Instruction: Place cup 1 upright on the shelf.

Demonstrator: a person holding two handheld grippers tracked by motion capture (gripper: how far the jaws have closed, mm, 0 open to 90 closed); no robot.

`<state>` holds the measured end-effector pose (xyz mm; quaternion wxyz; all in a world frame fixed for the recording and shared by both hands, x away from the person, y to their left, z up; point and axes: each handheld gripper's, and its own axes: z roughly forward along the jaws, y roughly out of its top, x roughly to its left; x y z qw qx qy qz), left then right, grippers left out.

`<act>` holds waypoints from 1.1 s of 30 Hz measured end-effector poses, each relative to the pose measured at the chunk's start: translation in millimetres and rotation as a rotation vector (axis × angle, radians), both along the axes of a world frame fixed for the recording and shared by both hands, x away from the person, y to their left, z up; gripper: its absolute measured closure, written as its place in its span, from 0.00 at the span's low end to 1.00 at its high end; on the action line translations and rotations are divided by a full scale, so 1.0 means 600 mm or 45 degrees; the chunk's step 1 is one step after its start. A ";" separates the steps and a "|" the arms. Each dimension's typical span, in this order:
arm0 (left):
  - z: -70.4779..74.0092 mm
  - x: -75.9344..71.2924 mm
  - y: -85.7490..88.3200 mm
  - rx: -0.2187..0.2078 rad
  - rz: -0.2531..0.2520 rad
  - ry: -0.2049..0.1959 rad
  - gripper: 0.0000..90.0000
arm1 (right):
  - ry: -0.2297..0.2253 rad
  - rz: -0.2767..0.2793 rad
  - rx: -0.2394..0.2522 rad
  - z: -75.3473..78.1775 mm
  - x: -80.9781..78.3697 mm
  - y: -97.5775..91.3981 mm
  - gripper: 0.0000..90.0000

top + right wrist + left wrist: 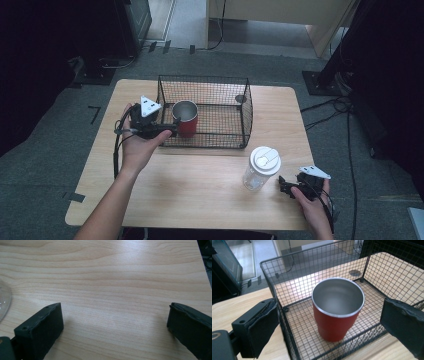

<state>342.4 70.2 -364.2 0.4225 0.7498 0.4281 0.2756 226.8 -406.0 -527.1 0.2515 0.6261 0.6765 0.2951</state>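
Currently: red cup upright in wire basket, near its left wall. Left gripper jaws apart, straddling basket corner, cup unheld. Right gripper jaws apart, empty, beside bottle. Risk: left jaw snags mesh, drags basket, tips cup.

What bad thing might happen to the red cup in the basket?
The left gripper is open, with the wire basket wall between its jaws and the red cup. Closing might catch the mesh or tip the cup. The right gripper sits close to the clear bottle and might bump it.
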 end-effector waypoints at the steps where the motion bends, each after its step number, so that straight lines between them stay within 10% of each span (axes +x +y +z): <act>1: -0.001 -0.003 0.004 -0.007 0.002 0.001 0.03 | 0.000 0.000 0.000 0.000 0.000 0.000 0.01; 33: -0.116 -0.083 0.145 -0.075 0.170 0.083 0.03 | -0.001 0.001 -0.002 0.000 0.000 0.000 0.01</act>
